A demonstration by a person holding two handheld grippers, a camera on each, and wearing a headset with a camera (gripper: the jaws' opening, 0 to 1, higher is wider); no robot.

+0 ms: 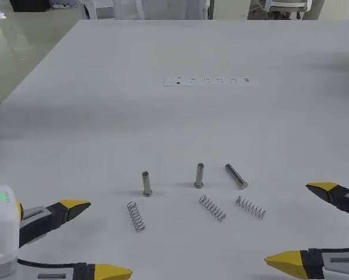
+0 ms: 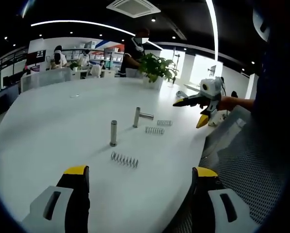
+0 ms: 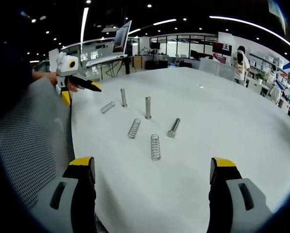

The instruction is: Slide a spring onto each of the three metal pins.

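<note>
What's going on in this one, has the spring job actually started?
Not yet. A person holds the left tool and the right tool open and empty over the near edge of the white table. The left pin and middle pin stand upright; the right pin lies on its side. The left spring, middle spring and right spring lie loose before them.

On the white bench (image 1: 104, 105), a row: left silver metal pin (image 1: 146, 183) upright, middle pin (image 1: 199, 175) upright, right pin (image 1: 236, 175) lying flat, a coiled wire spring (image 1: 212, 207) just before each
</note>
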